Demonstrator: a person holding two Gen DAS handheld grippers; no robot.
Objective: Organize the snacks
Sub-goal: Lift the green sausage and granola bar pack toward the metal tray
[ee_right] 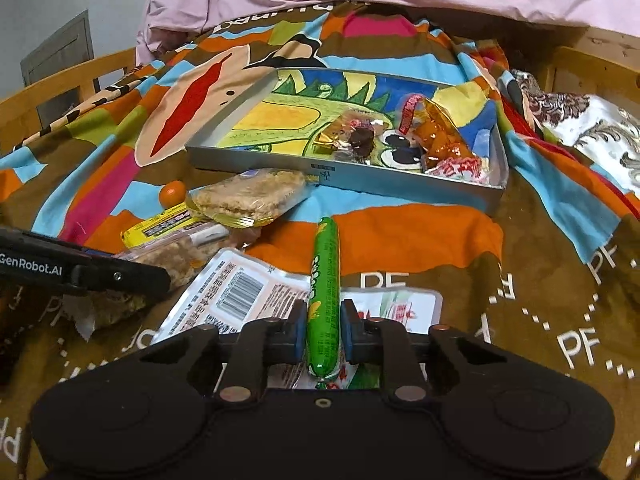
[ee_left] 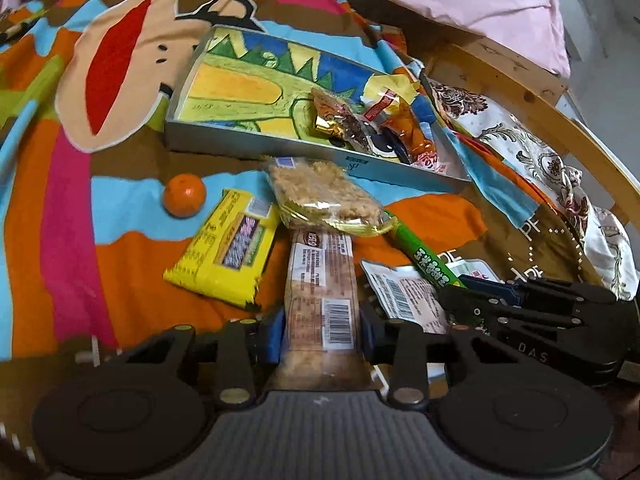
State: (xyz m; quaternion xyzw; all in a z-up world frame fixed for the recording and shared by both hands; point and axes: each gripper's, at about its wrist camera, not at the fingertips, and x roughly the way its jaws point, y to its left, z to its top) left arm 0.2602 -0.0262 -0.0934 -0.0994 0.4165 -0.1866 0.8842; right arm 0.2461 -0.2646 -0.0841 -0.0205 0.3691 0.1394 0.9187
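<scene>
Snacks (ee_left: 236, 248) on patterned blanket (ee_left: 80, 208), tray (ee_right: 260, 166) beyond

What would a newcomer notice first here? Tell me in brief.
The loud cartoon blanket covers the whole bed. On it lies a shallow tray with a dinosaur picture and a few wrapped snacks at its right end. In front, each gripper straddles a snack: the left gripper a long bar, the right gripper a green sausage.
</scene>
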